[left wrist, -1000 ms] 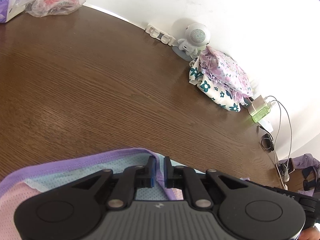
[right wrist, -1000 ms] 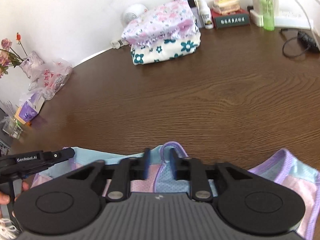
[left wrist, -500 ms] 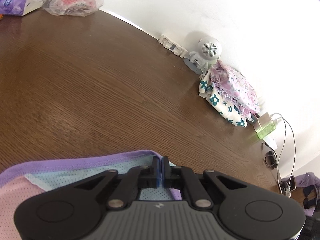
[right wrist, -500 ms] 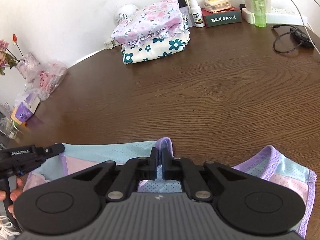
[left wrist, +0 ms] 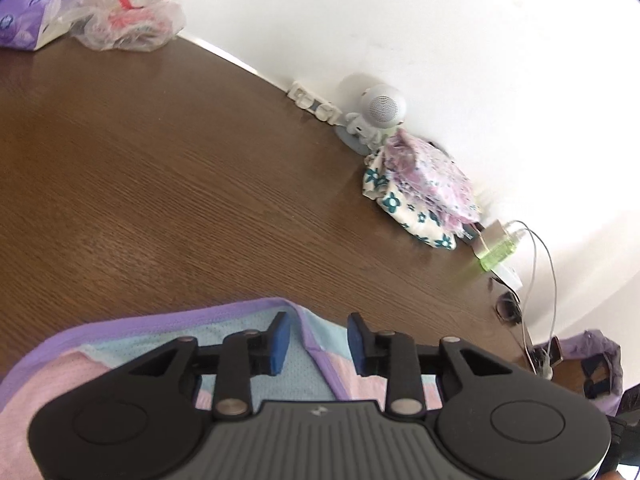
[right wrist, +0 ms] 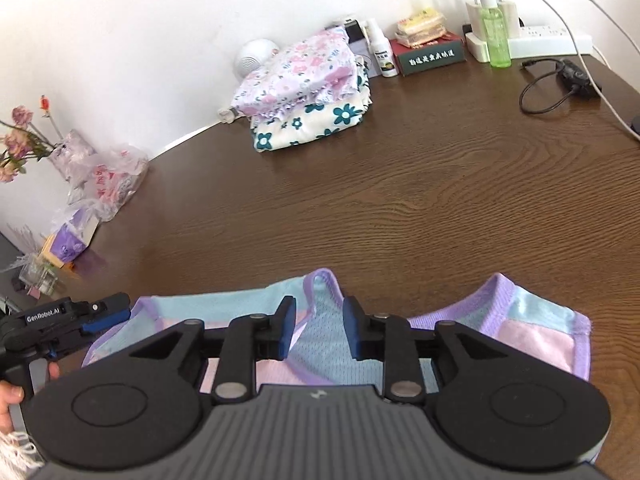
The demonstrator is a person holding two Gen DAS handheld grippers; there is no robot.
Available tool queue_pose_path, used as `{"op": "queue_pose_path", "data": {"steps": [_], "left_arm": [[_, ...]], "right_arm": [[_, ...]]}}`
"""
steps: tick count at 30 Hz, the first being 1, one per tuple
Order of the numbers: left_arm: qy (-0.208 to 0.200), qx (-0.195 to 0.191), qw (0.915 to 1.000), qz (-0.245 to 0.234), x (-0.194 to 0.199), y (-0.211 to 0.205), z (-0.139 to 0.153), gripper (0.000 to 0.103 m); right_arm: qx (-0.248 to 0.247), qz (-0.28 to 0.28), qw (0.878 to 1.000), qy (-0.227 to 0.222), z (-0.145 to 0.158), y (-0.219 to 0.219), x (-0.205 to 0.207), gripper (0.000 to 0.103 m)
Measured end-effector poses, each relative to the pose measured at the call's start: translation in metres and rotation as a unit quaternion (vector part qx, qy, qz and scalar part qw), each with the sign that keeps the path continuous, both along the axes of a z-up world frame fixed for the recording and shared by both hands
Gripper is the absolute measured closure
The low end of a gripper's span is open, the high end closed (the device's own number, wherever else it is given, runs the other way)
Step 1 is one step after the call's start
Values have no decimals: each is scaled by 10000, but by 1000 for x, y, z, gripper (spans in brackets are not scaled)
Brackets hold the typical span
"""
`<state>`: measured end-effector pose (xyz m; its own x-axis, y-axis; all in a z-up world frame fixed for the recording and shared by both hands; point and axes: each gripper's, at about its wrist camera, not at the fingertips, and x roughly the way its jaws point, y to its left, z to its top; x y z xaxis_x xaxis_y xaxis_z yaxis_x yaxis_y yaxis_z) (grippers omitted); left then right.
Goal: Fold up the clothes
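Note:
A pastel mesh garment with pink and light-blue panels and purple trim lies flat at the near edge of the brown wooden table. My right gripper hangs over its middle, jaws opening; the trimmed fold lies between the blue pads without being pressed. In the left wrist view the same garment lies under my left gripper, whose jaws are also opening over a purple trim line, pads apart from the cloth. The left gripper also shows at the garment's left end, held by a hand.
A pile of folded floral clothes sits at the back by the wall, beside a round white speaker. Bottles, a dark box, a power strip and cables stand back right. Plastic bags and flowers stand far left.
Both grippers were shut on the garment's purple-trimmed folds; their jaws have now parted and let go. Both hands rose and drew back slightly, and the garment lies on the table.

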<state>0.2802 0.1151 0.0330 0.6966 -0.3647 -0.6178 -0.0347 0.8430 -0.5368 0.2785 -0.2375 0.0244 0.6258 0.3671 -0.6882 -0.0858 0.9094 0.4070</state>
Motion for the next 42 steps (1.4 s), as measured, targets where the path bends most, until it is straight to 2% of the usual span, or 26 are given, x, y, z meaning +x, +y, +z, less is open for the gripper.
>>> {"op": "queue_pose_path", "data": {"steps": [3,6,10,13,17,19,20,23,24,25,26,28,29,35,37,38,40,42], "left_arm": [[-7,331,9991,-269,-25,-3,9,70],[-22,653,9958,-639,-58,-6,15,68],[-39,1011,9885,-1126,-105,-11,16,66],[-52,1021,9826,-1548,-143,-16,12,65],[137,891,9794,-1809,-178,-18,2,63],[209,956,9779,-1847,-190,-19,-3,63],[208,1011,9770,-1865,-194,-19,-5,64],[147,1200,9736,-1938,-201,-23,-7,67],[119,1270,9721,-1966,-203,-24,-7,68],[90,1340,9707,-1994,-204,-26,-7,72],[77,1462,9686,-2009,-205,-27,-7,84],[65,1749,9634,-2029,-206,-29,-7,97],[58,1822,9615,-2057,-206,-30,-7,99],[29,2046,9534,-2216,-205,-30,-7,100],[39,2038,9531,-2236,-205,-30,-6,99],[44,1994,9537,-2252,-205,-29,-6,94],[57,1893,9548,-2292,-207,-29,-5,91],[61,1896,9539,-2326,-207,-31,-5,90]], "right_arm": [[-140,150,9997,-138,11,-5,-24,64],[-207,292,9990,-263,20,-11,-55,60],[4,785,9969,-97,21,-10,-99,59],[227,1133,9933,62,16,-6,-129,60],[97,1606,9868,160,5,9,-158,61],[24,1787,9837,176,-1,18,-168,61],[4,1873,9821,195,-4,21,-170,63],[-184,2010,9792,181,-9,30,-172,78],[-251,2046,9784,170,-11,33,-172,88],[-235,2015,9790,196,-11,32,-170,99],[-208,1975,9798,226,-11,30,-169,101],[-108,1903,9813,266,-10,22,-163,102],[-84,1815,9830,277,-9,16,-160,102],[235,1401,9879,618,-16,-13,-136,101],[379,1395,9870,710,-21,-17,-136,94],[447,1417,9864,707,-22,-19,-137,92],[460,1470,9863,591,-20,-20,-145,77],[413,1589,9852,487,-19,-19,-153,75]]}}
